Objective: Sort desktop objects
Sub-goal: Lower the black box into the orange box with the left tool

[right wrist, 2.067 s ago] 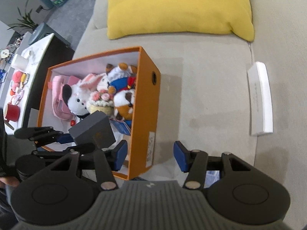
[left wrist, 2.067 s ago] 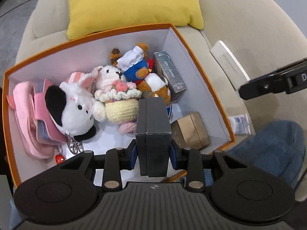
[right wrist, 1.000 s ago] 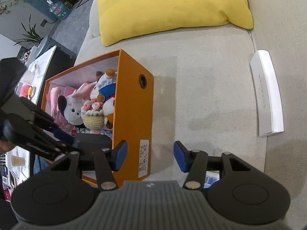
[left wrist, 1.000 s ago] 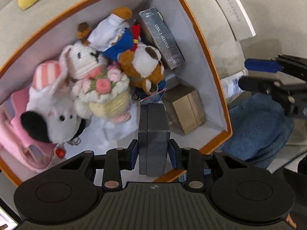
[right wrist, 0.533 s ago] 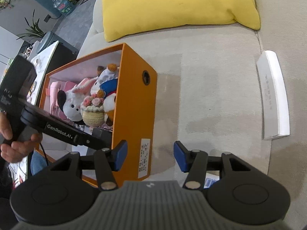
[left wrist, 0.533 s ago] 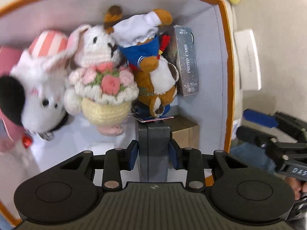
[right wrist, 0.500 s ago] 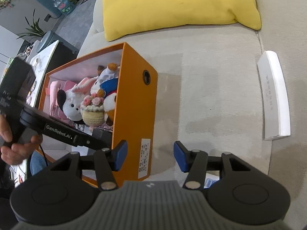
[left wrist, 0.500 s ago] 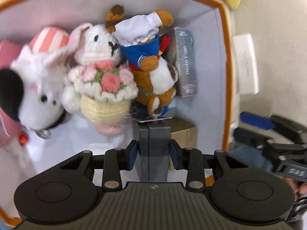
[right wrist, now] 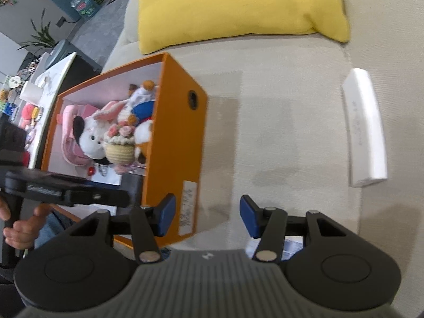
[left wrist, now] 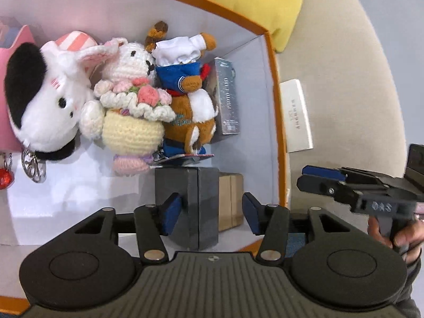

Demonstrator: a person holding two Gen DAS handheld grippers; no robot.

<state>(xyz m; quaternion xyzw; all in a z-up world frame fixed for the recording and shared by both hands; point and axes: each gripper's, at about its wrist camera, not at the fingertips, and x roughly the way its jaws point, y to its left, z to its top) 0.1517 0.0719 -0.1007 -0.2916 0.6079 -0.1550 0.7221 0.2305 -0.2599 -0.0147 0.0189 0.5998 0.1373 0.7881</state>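
Left gripper (left wrist: 209, 216) hung over the near end of the orange box (left wrist: 275, 122), jaws just opening; the dark grey box (left wrist: 197, 201) stood between them, right pad clear of it, left pad overlapping its face so contact there was hard to judge. Looked let go. Grey box stood upright on the orange box's floor, its base hidden behind the gripper body. Just right of it a tan box (left wrist: 231, 201), mostly covered. Beyond it, further into the orange box: brown plush in blue (left wrist: 193, 106), crochet bunny with flower basket (left wrist: 129, 111), white plush with black ear (left wrist: 45, 106) cut off at the left edge, silver card box (left wrist: 228, 98) against the right wall.

Right gripper (right wrist: 205, 218) hovered outside the orange box, beside its right wall, jaws spread, nothing between them, only sofa (right wrist: 278, 122) below. White flat box (right wrist: 365, 129) lay on the sofa well right of the orange box; print unreadable. Yellow cushion (right wrist: 238, 8) behind the orange box. Something pale under the right gripper, mostly hidden.
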